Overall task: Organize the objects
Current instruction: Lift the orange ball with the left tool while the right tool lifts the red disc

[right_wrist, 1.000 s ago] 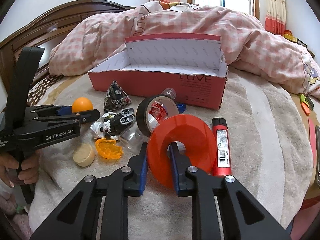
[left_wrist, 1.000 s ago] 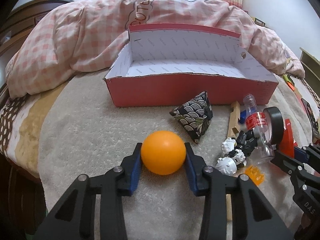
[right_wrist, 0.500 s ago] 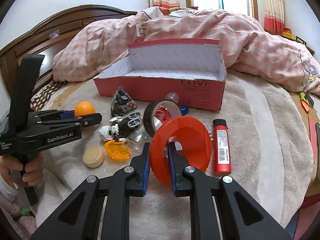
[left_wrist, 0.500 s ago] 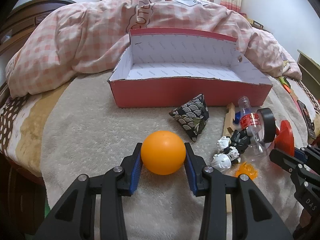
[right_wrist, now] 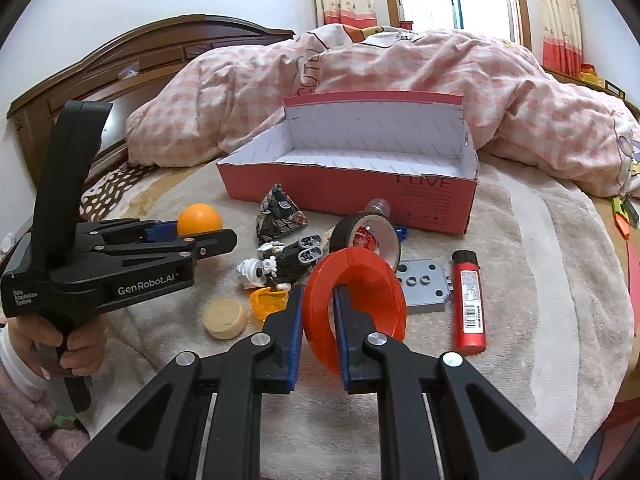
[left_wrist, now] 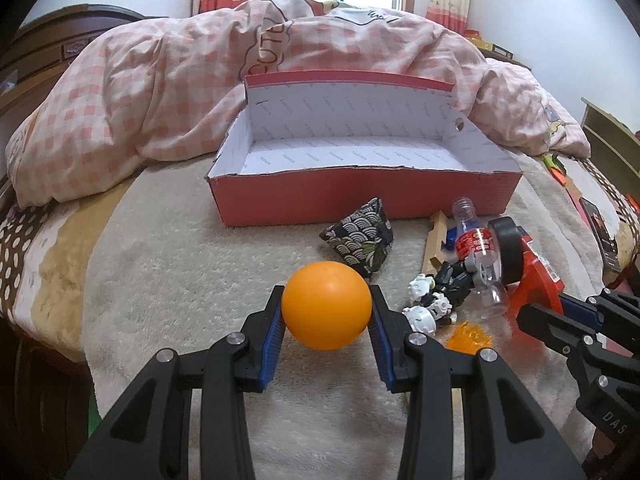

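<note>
My left gripper point(left_wrist: 326, 312) is shut on an orange ball point(left_wrist: 326, 305) and holds it above the beige blanket; it also shows in the right wrist view point(right_wrist: 184, 236) with the orange ball point(right_wrist: 199, 219). My right gripper point(right_wrist: 318, 312) is shut on a red ring point(right_wrist: 356, 304), pinching its rim, lifted off the bed; the red ring also shows in the left wrist view point(left_wrist: 534, 284). An open red cardboard box point(left_wrist: 360, 196) with a white inside stands ahead, also in the right wrist view point(right_wrist: 352, 196).
On the blanket lie a patterned pyramid pouch point(left_wrist: 360, 236), a plastic bottle point(left_wrist: 476, 248), a black tape roll point(right_wrist: 366, 236), a black-and-white toy figure point(right_wrist: 280, 264), an orange piece point(right_wrist: 266, 300), a wooden disc point(right_wrist: 224, 316), a grey plate point(right_wrist: 424, 286), and a red lighter point(right_wrist: 470, 300). A pink checked duvet point(left_wrist: 160, 92) lies behind.
Both grippers have risen and moved toward the box with the ball and ring. The lifted ring has uncovered a grey plate beside the lighter.
</note>
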A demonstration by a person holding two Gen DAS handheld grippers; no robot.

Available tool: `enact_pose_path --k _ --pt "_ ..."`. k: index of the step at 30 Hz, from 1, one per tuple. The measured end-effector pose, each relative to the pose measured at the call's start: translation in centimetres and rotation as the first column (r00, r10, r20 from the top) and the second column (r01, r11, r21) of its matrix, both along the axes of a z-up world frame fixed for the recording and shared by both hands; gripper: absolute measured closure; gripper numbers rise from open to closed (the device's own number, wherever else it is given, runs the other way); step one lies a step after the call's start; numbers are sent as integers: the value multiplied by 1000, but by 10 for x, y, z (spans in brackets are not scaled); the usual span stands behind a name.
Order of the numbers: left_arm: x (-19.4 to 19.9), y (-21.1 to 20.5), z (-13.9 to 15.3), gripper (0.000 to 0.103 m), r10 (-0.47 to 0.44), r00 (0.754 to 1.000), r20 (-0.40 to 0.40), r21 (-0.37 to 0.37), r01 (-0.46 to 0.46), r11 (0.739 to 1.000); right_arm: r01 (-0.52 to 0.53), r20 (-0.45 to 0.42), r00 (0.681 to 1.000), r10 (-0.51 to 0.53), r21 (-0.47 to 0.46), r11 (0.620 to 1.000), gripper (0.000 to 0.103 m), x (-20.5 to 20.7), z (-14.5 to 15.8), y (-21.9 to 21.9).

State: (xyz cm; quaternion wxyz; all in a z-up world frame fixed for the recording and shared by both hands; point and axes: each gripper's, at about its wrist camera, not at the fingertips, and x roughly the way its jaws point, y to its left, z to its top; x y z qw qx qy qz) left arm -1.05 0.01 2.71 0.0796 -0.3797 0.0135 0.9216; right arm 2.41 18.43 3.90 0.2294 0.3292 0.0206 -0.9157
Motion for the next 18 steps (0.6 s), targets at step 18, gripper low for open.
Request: enact_pose_path --k 18 --pt "7 3 5 65 -16 1000 -18 3 16 1000 -21 -35 999 19 -53 998 89 7 12 -1"
